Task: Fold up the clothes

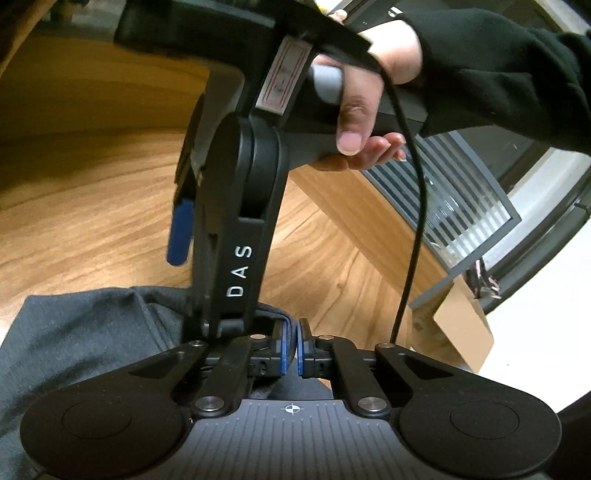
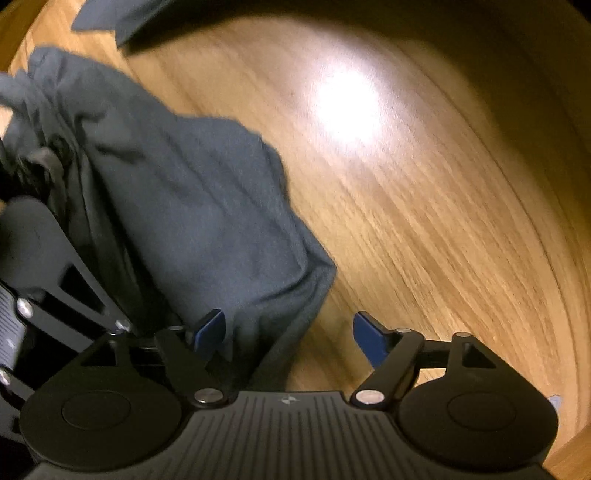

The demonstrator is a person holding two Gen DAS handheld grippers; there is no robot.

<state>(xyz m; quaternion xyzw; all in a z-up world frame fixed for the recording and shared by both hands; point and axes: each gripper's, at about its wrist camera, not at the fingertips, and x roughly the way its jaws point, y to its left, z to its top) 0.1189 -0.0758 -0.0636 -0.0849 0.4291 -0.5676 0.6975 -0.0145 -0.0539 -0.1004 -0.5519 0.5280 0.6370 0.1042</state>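
Wood-grain desk (image 2: 424, 221), bare and glossy across the right and far side in the right wrist view, with a bright glare patch far right of centre. Desk edge visible in the left wrist view at far right, dropping to a striped floor mat (image 1: 461, 206) and a cardboard box (image 1: 461, 325). Dark grey garment (image 2: 192, 206) bunched on the left half, its near corner just short of the bare wood. Second dark cloth (image 2: 110, 18) at the far left edge. Left hand-held gripper (image 1: 291, 349) pinched tight on a fold of the garment, blue pads nearly together. Right hand-held gripper (image 2: 288, 332) spread wide, holding nothing, left pad over the garment's edge, right pad over bare wood. Right hand (image 1: 365, 99) in a black sleeve (image 1: 517, 74) wrapped around its handle.
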